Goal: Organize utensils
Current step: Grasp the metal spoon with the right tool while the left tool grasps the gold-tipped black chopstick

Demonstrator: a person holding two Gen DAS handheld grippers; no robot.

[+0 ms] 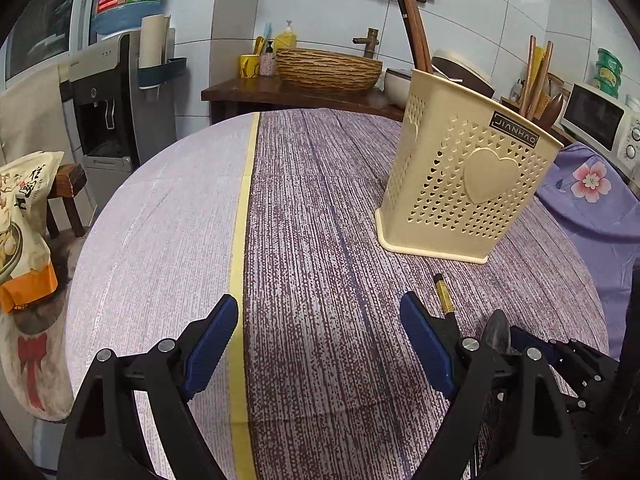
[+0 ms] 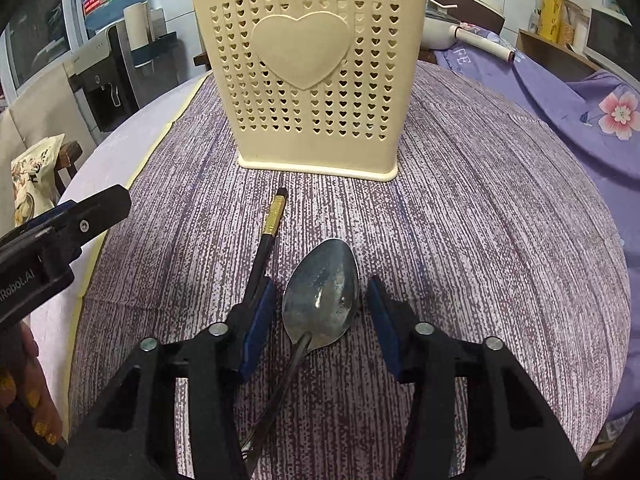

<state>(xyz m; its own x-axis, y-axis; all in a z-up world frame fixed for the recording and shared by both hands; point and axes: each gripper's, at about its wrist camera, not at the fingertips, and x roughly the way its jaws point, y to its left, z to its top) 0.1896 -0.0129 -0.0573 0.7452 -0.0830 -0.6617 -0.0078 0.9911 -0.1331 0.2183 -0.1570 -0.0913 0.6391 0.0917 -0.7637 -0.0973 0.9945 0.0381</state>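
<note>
A cream perforated utensil holder [image 1: 464,176] with a heart on its side stands on the purple table; it also shows straight ahead in the right wrist view [image 2: 312,76]. A metal spoon [image 2: 322,300] lies on the table with its bowl between the fingers of my right gripper [image 2: 322,320], which is open around it. A black chopstick with a gold band [image 2: 272,220] lies left of the spoon; it also shows in the left wrist view [image 1: 443,294]. My left gripper [image 1: 320,340] is open and empty over the cloth, left of the right gripper.
A wooden shelf with a woven basket [image 1: 328,70] stands behind the table. A water dispenser [image 1: 108,108] is at the left, a microwave [image 1: 600,122] at the right. Floral purple fabric [image 2: 580,108] lies to the right. A snack bag [image 1: 24,224] sits left.
</note>
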